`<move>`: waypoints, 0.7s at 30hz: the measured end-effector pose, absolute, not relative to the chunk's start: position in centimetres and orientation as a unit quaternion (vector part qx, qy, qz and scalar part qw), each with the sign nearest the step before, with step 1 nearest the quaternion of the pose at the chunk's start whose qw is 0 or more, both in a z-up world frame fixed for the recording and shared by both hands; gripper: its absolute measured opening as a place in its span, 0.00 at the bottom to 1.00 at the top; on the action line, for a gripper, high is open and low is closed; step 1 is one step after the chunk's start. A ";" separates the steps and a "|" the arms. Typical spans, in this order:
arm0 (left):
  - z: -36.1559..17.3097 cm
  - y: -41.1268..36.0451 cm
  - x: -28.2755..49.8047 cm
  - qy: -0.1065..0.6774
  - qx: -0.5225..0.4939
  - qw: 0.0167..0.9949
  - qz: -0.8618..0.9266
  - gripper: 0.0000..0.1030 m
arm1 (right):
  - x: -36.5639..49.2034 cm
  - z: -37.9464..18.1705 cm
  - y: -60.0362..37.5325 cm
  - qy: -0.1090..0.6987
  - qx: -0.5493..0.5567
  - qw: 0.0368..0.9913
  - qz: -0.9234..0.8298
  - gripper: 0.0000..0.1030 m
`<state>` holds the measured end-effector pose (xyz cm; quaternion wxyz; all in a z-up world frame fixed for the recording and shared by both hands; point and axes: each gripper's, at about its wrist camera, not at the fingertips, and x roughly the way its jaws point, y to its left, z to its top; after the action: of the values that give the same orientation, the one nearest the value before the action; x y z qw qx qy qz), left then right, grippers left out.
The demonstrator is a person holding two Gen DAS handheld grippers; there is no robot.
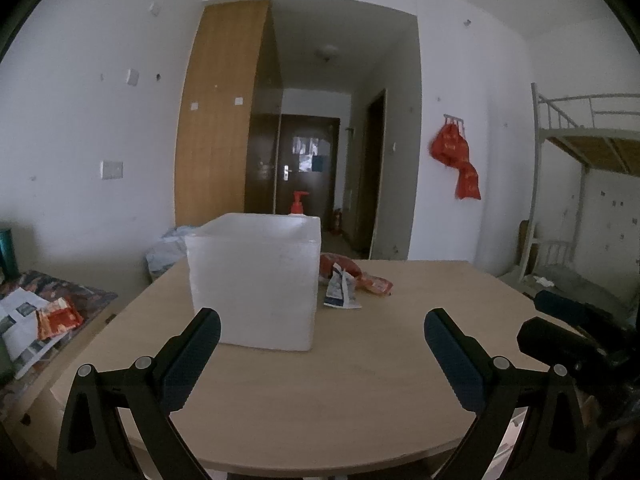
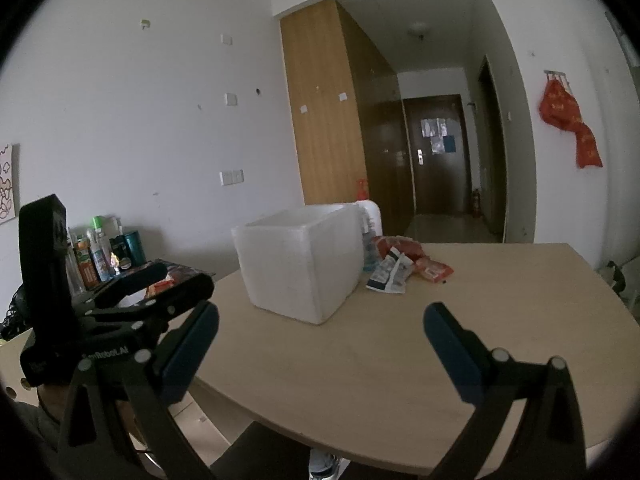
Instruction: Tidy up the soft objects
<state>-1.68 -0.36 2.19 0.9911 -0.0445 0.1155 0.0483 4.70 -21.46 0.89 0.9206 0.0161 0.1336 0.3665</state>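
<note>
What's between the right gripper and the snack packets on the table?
Only bare tabletop lies between the right gripper and the packets, in the right wrist view. The foam box stands off to the left.

Both wrist views toward foam box (image 1: 256, 280)

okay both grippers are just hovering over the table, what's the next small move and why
Probably ease the right gripper forward toward the white-and-blue packet lying beside the white foam box. Both grippers are open and empty, the left gripper faces the box wall, and the packets sit on the table to the box's right, nearer the right one.
</note>
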 end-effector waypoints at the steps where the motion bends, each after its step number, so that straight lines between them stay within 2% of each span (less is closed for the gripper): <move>1: 2.1 -0.4 -1.7 0.116 -0.044 0.991 0.049 0.99 | 4.7 0.9 -21.4 0.134 0.015 0.921 0.367 1.00; 21: 1.9 -0.2 -1.6 0.121 -0.045 0.990 0.058 0.99 | 5.3 0.5 -21.6 0.140 0.020 0.918 0.371 1.00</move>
<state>-1.58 -0.25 1.86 0.9900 -0.0447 0.1207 0.0581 5.29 -21.63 0.51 0.9179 0.0200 0.1398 0.3709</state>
